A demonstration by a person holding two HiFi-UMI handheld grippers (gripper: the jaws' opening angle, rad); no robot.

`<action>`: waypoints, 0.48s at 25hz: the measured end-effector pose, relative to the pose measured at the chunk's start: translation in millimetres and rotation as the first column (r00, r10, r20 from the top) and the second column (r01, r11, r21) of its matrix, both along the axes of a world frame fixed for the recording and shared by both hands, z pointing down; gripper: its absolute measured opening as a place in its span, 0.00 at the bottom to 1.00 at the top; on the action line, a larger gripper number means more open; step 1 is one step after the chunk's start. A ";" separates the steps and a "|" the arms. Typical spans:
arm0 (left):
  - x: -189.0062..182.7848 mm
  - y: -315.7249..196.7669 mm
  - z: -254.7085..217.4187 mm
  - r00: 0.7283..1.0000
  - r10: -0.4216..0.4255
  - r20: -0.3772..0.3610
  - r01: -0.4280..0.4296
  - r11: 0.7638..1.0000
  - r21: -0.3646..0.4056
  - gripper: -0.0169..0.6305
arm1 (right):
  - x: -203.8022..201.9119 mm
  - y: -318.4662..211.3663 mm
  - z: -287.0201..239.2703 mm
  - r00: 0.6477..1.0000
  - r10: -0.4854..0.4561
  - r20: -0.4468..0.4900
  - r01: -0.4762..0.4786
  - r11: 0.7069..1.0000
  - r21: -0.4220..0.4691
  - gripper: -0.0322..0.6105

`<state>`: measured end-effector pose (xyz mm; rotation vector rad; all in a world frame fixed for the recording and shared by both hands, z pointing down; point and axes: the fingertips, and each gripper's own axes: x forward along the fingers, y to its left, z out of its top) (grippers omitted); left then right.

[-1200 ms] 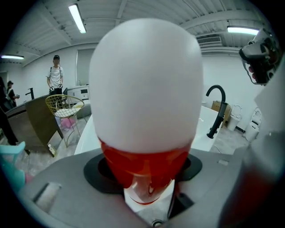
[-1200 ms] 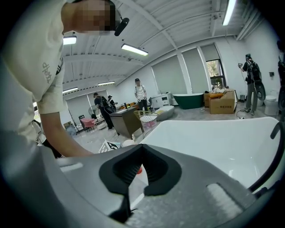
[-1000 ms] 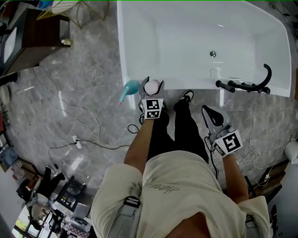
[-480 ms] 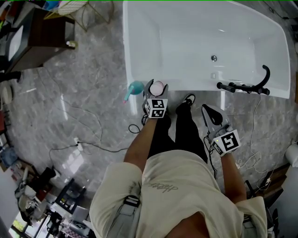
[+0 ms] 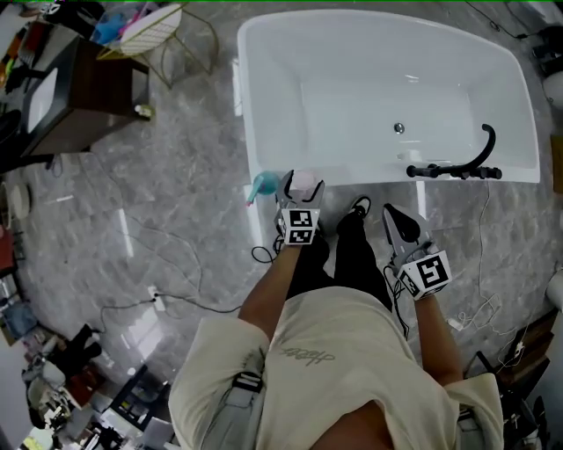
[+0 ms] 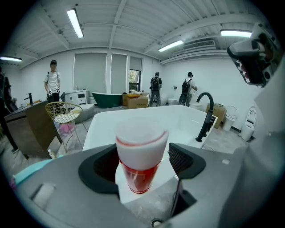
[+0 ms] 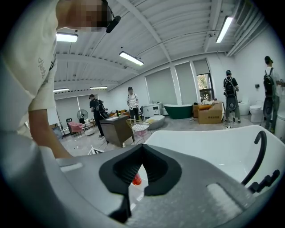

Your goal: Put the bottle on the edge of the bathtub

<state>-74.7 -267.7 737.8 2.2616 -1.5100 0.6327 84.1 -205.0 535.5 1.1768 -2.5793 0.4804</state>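
The bottle [image 5: 303, 182], red liquid under a wide white cap, stands upright on the near rim of the white bathtub [image 5: 369, 180], close to its left corner. My left gripper [image 5: 302, 185] straddles it and its jaws are opening. In the left gripper view the bottle [image 6: 140, 151] sits between the fingers with a gap beside the right pad [image 6: 180, 158]. My right gripper [image 5: 390, 214] hangs over the floor by the person's leg, shut and empty. A bit of the red bottle [image 7: 136, 179] shows under its closed tips [image 7: 142, 147].
A black faucet [image 5: 457, 167] crosses the tub's near right rim. A teal object [image 5: 261, 186] lies on the floor left of the bottle. Cables [image 5: 176, 290] run over the marble floor. A dark cabinet [image 5: 79, 97] and a wire basket [image 5: 167, 26] stand far left. People stand in the background.
The left jaws have spread wider around the bottle, which stays on the rim. The head camera has shifted, so the tub sits lower in view. The right gripper has hardly moved.
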 end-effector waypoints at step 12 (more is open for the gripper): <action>-16.0 13.4 -104.9 0.996 0.046 -0.081 -0.032 0.986 0.163 0.54 | -16.0 17.6 -27.2 0.994 0.094 0.047 -0.097 0.992 0.077 0.05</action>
